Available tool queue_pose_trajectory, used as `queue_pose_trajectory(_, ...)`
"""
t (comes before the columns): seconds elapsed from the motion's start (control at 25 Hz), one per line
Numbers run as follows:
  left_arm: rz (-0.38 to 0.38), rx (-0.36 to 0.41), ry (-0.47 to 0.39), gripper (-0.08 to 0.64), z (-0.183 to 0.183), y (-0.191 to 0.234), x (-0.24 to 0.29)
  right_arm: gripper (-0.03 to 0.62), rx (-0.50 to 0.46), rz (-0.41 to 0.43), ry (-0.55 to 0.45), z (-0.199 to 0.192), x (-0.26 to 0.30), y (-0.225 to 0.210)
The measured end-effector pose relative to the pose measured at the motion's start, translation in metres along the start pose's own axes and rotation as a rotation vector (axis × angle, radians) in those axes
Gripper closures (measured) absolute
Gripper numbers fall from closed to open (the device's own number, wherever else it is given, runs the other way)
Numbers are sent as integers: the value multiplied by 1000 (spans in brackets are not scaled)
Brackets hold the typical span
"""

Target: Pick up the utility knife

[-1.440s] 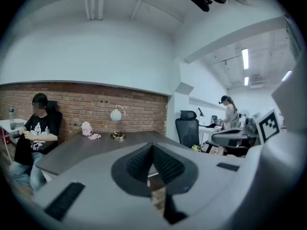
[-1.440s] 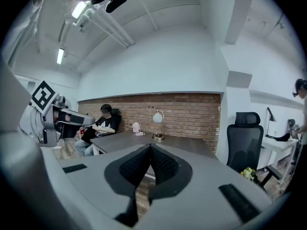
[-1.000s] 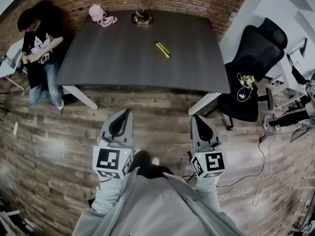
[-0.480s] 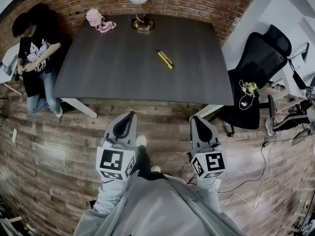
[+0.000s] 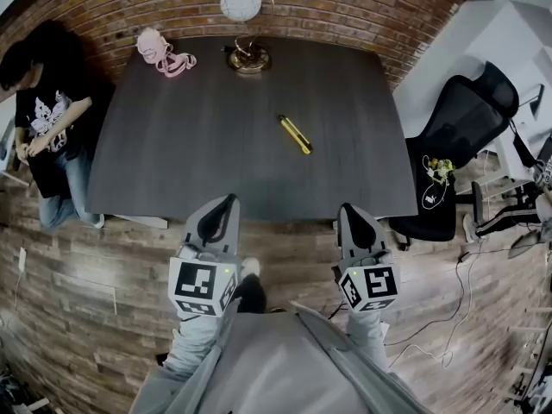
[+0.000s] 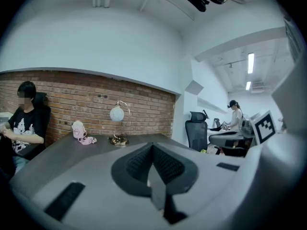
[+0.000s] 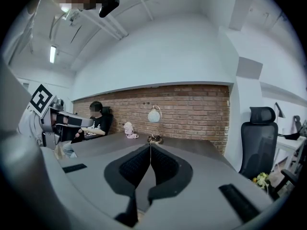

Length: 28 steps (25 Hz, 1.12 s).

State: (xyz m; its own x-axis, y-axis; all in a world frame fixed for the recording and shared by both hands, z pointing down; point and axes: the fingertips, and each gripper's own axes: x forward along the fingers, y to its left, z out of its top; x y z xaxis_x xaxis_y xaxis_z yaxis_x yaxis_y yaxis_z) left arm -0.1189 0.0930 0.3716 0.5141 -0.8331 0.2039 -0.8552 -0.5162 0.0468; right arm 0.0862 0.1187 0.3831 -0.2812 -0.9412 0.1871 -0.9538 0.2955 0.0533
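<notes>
A yellow utility knife (image 5: 295,134) lies slantwise on the dark table (image 5: 172,162), right of its middle. Both grippers hang side by side just short of the table's near edge. My left gripper (image 5: 227,200) is shut and empty, its tips at the edge. My right gripper (image 5: 345,207) is shut too, with nothing between its jaws, a short way this side of the knife. In both gripper views the jaws meet at their tips, and the knife is hidden behind them.
A lamp with a round shade (image 5: 241,3) on a brass base (image 5: 249,58) stands at the table's far edge, with a pink object (image 5: 159,47) to its left. A seated person (image 5: 39,119) is at the left. A black office chair (image 5: 461,136) stands on the right.
The table has come closer: both grippers moved forward together from over the wooden floor to the table's near edge. Both stayed shut.
</notes>
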Motion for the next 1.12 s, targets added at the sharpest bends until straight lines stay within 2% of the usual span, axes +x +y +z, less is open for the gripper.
queue_pose_trajectory(0.28,-52,10,23,541,3,28,40,574,32,-43,49,-9,39,-7)
queue_pose_trajectory(0.64,-92,1,57,541,-2,34,74,574,63,-83,76,-14,62,-22)
queue_pose_trajectory(0.92,-68,-4,63,541,0,48,116,574,54,-55,74,-13,106,-46)
queue_pose_trajectory(1.12,-32,-2,50,541,17,62,158,574,40,-19,59,1,153,-73)
